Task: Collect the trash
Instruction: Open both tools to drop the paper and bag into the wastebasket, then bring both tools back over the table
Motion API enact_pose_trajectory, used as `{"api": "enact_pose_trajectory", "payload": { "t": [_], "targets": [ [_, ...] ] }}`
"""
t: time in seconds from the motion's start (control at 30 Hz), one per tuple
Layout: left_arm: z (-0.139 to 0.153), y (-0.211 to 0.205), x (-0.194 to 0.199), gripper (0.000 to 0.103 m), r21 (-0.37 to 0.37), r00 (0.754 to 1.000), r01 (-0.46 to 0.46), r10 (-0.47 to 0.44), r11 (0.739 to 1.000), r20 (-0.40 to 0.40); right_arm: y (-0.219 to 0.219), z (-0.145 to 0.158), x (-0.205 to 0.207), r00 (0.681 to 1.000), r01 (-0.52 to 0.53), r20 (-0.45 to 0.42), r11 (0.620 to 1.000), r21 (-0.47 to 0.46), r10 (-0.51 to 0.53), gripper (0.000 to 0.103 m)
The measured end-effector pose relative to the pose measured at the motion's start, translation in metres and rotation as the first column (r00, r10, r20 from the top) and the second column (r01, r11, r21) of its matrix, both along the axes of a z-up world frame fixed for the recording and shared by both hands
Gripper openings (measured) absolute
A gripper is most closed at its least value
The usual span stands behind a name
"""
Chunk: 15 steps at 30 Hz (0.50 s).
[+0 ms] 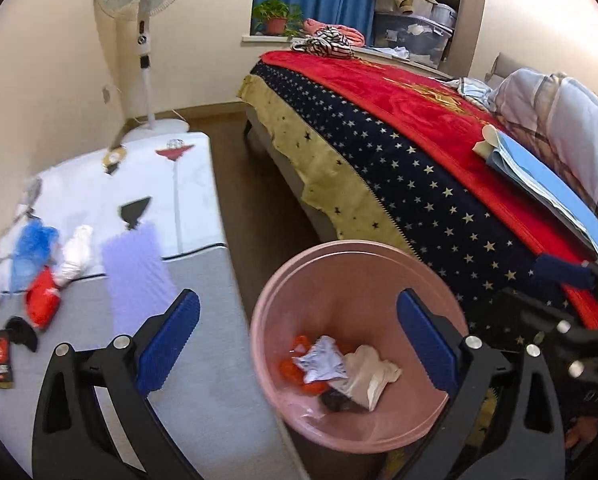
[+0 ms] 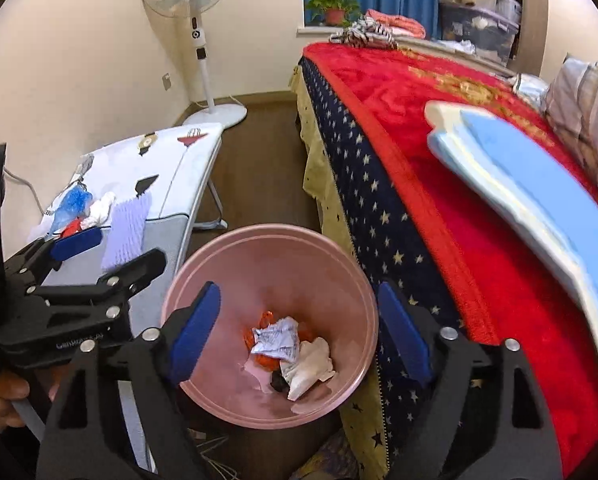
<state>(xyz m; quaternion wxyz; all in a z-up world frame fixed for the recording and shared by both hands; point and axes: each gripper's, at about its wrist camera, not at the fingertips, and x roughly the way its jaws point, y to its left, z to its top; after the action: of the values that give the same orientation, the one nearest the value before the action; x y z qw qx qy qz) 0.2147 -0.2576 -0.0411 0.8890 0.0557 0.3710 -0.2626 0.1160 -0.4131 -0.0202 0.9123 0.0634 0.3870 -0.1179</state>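
A pink bin (image 2: 271,264) stands on the floor between a bed and a low table. Inside it lie a crumpled silver wrapper (image 2: 275,340), a white tissue (image 2: 309,368) and orange scraps (image 2: 265,318). The right gripper (image 2: 299,332) hovers above the bin, its blue fingers spread wide with nothing between them. The left gripper (image 1: 299,344) hangs over the bin's rim nearest the table (image 1: 203,320), its fingers spread and bare too. On the table, away from the bin, more trash waits: a blue bag (image 1: 33,252), a white wad (image 1: 75,256), a red wrapper (image 1: 43,304) and a dark packet (image 1: 1,356). A red blanket (image 2: 439,184) covers the bed on the bin's other side.
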Motion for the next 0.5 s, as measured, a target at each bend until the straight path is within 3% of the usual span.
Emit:
{"api": "enact_pose_trajectory", "payload": {
  "t": [0.13, 0.27, 0.5],
  "targets": [
    [0.04, 0.038, -0.026, 0.096, 0.014, 0.996, -0.026, 0.025, 1.0, 0.086, 0.019, 0.048, -0.025, 0.992, 0.016, 0.125, 0.999, 0.032, -0.02, 0.094],
    [0.083, 0.096, -0.069, 0.096, 0.006, 0.979, -0.062, 0.06, 0.998, 0.194, 0.067, 0.096, -0.076, 0.955, -0.03, 0.295, 0.998, 0.061, 0.01, 0.098],
    [0.112, 0.175, -0.138, 0.096, 0.021, 0.945, -0.173, 0.16, 0.985, 0.286, 0.152, 0.112, -0.132, 0.924, -0.139, 0.361, 0.99, 0.021, 0.122, 0.098]
  ]
}}
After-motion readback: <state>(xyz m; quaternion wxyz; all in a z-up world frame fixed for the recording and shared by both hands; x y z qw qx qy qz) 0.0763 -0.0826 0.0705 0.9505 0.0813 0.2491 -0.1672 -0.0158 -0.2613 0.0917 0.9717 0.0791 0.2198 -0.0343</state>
